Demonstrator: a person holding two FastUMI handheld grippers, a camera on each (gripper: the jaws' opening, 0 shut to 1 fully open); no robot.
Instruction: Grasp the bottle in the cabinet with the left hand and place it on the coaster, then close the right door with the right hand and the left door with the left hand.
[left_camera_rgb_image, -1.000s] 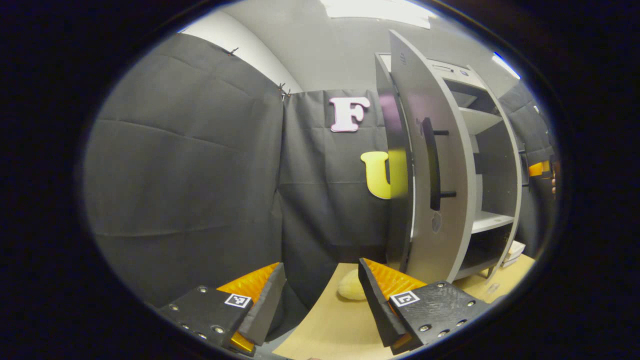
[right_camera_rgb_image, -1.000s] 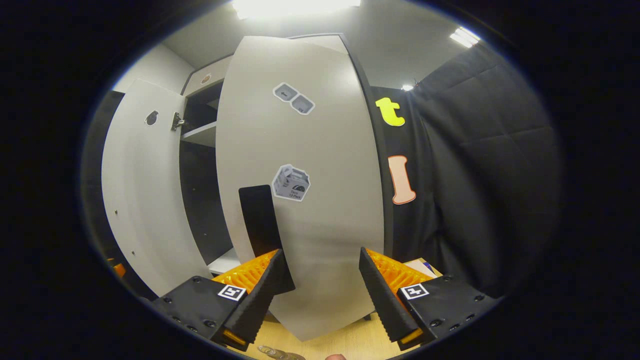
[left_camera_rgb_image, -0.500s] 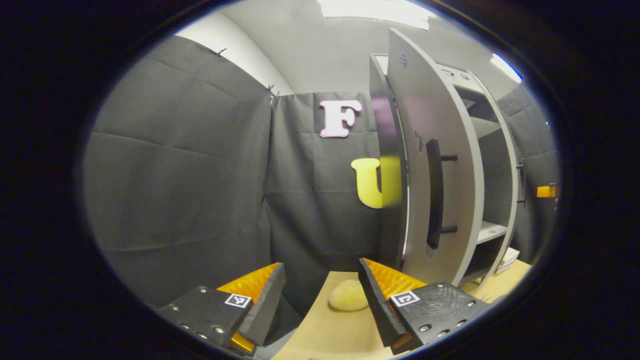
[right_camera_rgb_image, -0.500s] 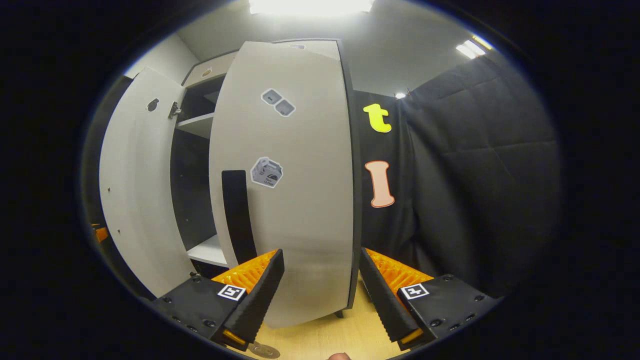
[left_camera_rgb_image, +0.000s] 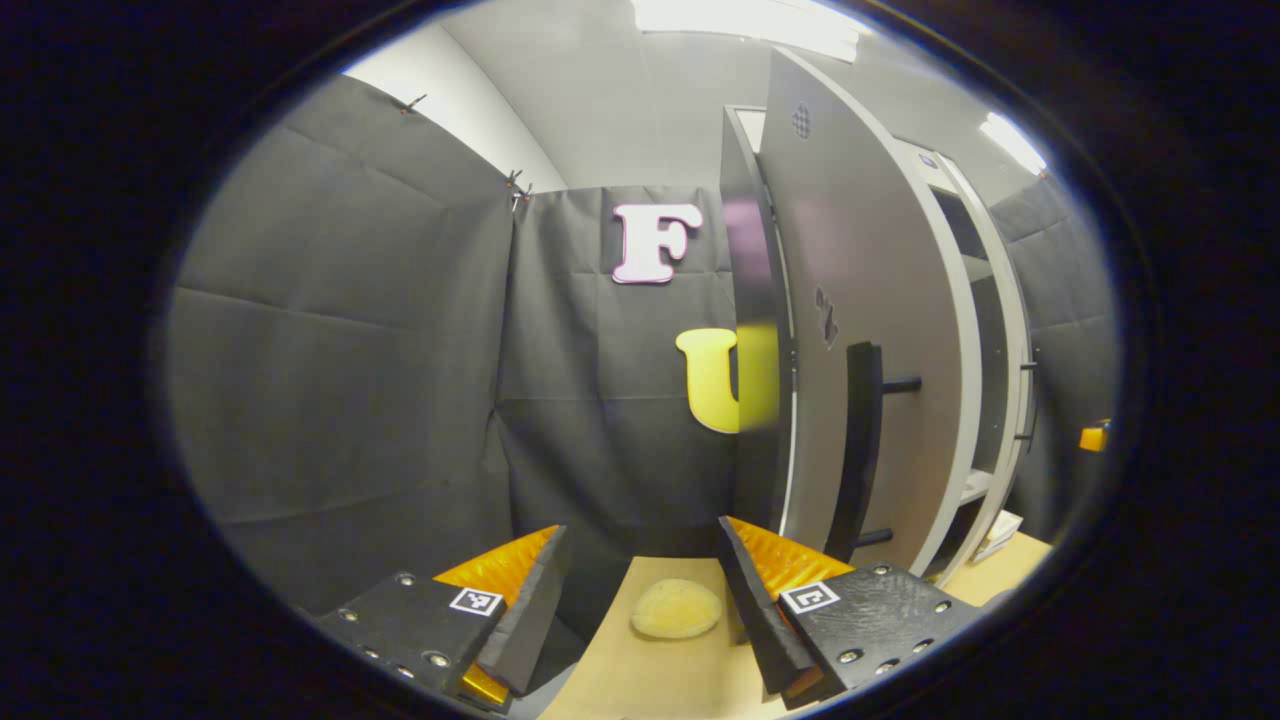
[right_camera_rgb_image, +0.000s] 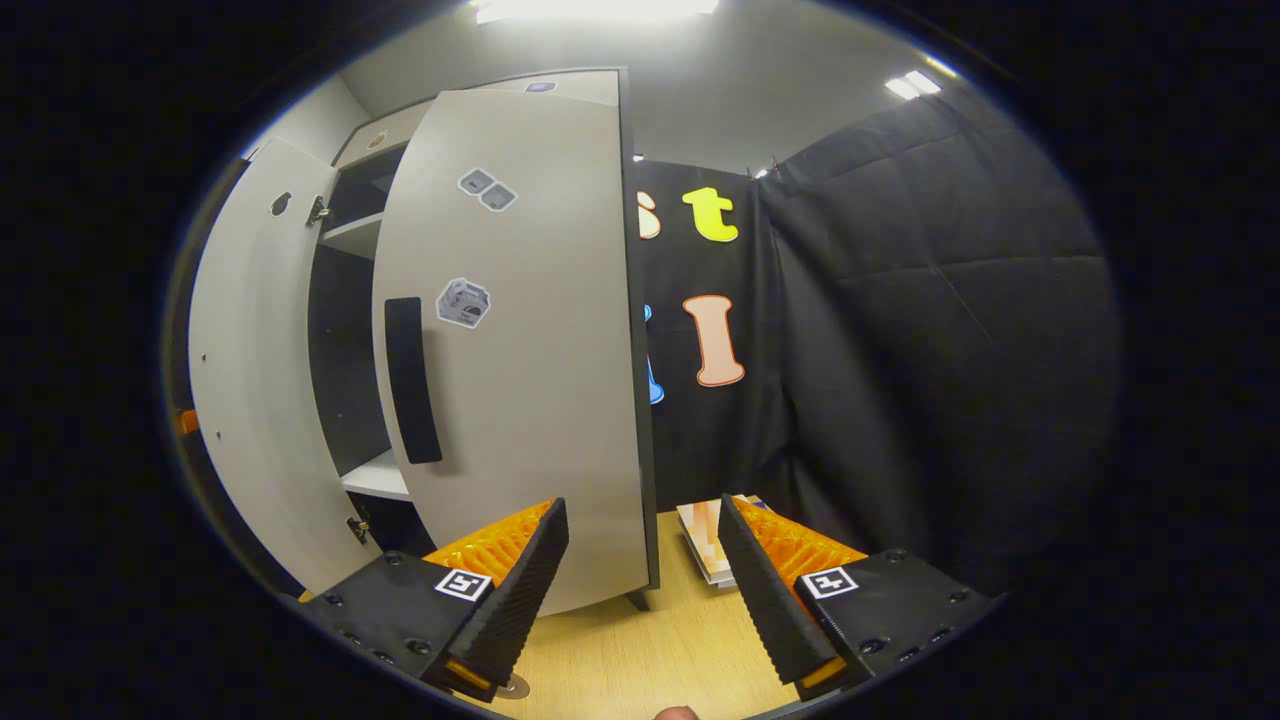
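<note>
Left gripper (left_camera_rgb_image: 640, 610) up close, fingers spread wide, nothing between them but table (left_camera_rgb_image: 690, 670) and a small yellowish pad (left_camera_rgb_image: 676, 608) lying flat just past the tips, probably the coaster, though no bottle sitting on it from this angle, so can't say where the bottle ended up. Right gripper (right_camera_rgb_image: 640, 600) same deal: fingers apart, empty, hovering over the table.

Further out, right door (right_camera_rgb_image: 530, 340) standing ajar, slightly left of the right fingers, its near edge roughly in line with the gap. Tall dark handle (right_camera_rgb_image: 412, 380) running vertically, off to the left. Left door (left_camera_rgb_image: 865, 330) right of the left fingers, swung part way, with its vertical handle (left_camera_rgb_image: 858, 450) on standoffs just beyond the right fingertip.

Looks like the closing stage. Key bit: each door sits inboard of its own gripper, so pushing sideways on the panel should do it, no grip needed. Left one seems nearer.

Far back, cabinet (right_camera_rgb_image: 345, 260) shelves in the gap.
</note>
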